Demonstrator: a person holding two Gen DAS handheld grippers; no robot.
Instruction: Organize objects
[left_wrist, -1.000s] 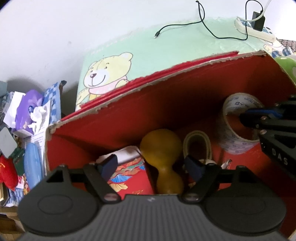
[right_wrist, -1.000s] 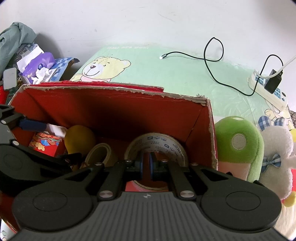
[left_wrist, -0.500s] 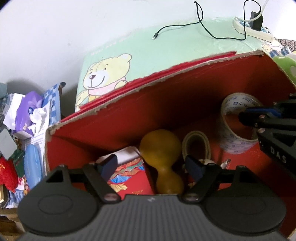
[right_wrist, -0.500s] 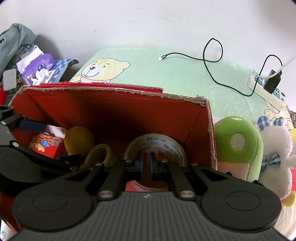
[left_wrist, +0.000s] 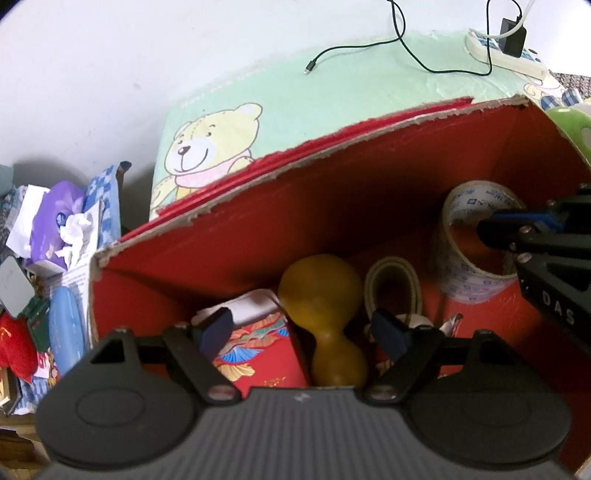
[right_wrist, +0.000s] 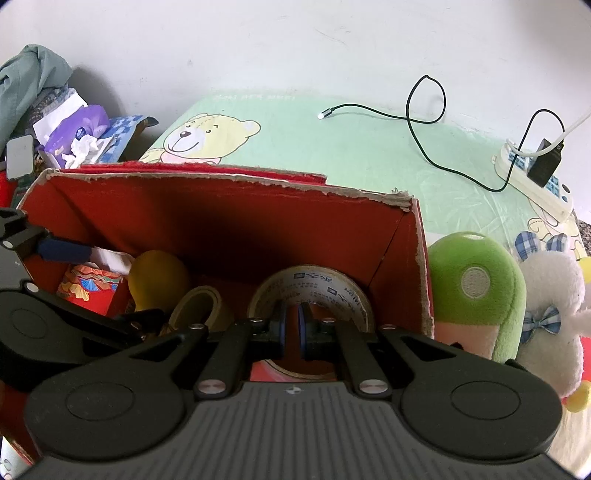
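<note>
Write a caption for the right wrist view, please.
Right gripper, shut, at tape roll inside red box.

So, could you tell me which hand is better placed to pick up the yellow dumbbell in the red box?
Left. Its tongs stand open right over the dumbbell; the right tongs are shut at the tape roll.
</note>
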